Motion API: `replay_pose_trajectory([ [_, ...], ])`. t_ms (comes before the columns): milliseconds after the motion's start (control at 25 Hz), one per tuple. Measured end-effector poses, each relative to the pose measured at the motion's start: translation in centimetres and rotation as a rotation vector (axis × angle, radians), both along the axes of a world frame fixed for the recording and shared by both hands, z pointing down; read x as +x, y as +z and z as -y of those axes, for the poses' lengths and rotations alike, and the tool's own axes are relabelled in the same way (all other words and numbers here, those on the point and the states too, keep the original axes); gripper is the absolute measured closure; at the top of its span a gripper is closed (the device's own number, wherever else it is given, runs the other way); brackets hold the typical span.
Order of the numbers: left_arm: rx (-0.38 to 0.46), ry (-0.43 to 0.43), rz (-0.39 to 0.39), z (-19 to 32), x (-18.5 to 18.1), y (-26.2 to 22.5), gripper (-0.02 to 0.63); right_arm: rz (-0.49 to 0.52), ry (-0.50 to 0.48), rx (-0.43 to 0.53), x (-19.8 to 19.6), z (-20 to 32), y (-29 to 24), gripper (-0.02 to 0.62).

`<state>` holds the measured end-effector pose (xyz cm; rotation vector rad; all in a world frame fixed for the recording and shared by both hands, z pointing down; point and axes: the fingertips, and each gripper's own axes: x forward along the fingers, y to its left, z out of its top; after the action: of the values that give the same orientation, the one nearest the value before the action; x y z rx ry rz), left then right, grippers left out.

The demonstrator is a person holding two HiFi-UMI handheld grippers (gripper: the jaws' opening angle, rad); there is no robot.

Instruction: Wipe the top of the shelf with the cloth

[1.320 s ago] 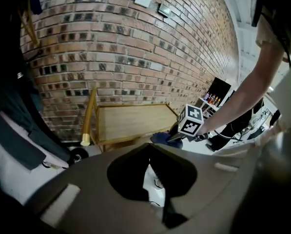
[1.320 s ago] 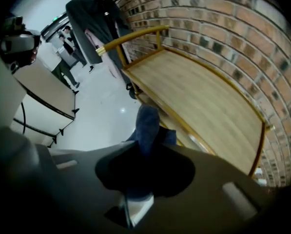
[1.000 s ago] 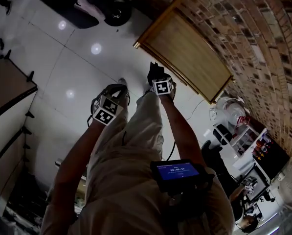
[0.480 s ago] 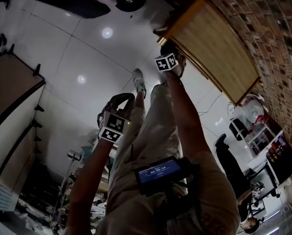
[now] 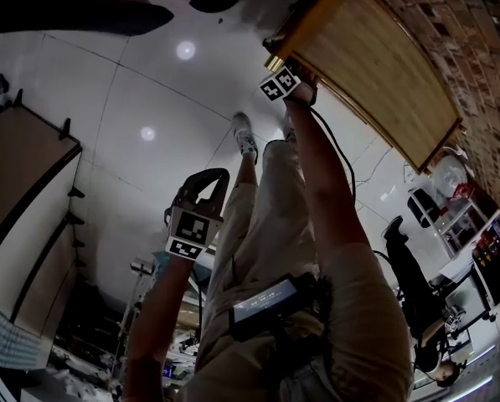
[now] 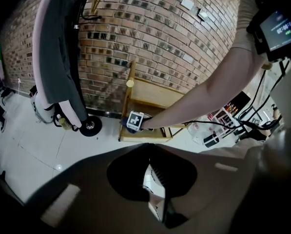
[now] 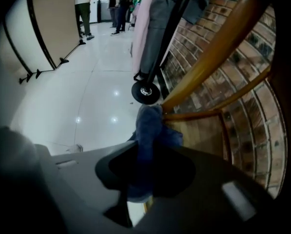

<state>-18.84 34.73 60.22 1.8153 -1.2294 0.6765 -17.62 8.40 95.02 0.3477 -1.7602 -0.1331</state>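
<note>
Blue cloth [image 7: 150,126] is clenched in your right gripper [image 7: 147,147], bunched between the jaws with its free end against the near corner rail of the wooden shelf top [image 7: 203,135]. In the head view that gripper [image 5: 286,65] sits upper centre, at the corner of the shelf top [image 5: 375,65]. The top's long axis runs from there down toward the right edge of frame, so my read is the wipe goes that way. Your left gripper [image 5: 216,176] hangs lower left by your leg, well apart from the shelf, jaws together on nothing. The right is the nearer one. Glossy white tile floor [image 5: 149,99], brick wall [image 5: 476,48] behind the shelf.
</note>
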Motion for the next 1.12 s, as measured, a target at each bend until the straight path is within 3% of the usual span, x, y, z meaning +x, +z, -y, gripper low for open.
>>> replay_pose_trajectory([
  [160, 0.015, 0.035, -0.006, 1.1, 1.7, 0.0, 0.603, 0.037, -0.064, -0.033, 1.1, -0.7, 0.0, 0.52],
  [320, 0.03, 0.071, -0.019, 2.7, 4.1, -0.2, 0.603, 0.025, -0.037, -0.092, 5.4, -1.3, 0.2, 0.52],
  [440, 0.034, 0.113, -0.03, 3.6, 6.2, -0.1, 0.603, -0.038, -0.002, -0.133, 10.8, -2.1, 1.3, 0.52],
  [600, 0.03, 0.181, -0.043, 4.6, 9.2, 0.5, 0.604, -0.146, 0.124, -0.189, 21.2, -3.2, 3.2, 0.52],
  [720, 0.033, 0.225, -0.043, 5.7, 11.1, 1.2, 0.603, -0.138, 0.135, -0.152, 26.4, -3.1, 2.6, 0.52],
  [960, 0.014, 0.302, -0.053, 7.1, 14.8, 2.0, 0.603, -0.067, 0.022, -0.003, 28.4, -2.8, 0.4, 0.52],
  [1120, 0.02, 0.339, -0.047, 8.5, 16.7, 2.1, 0.603, 0.057, -0.005, 0.025, 24.1, -2.6, -0.4, 0.52],
])
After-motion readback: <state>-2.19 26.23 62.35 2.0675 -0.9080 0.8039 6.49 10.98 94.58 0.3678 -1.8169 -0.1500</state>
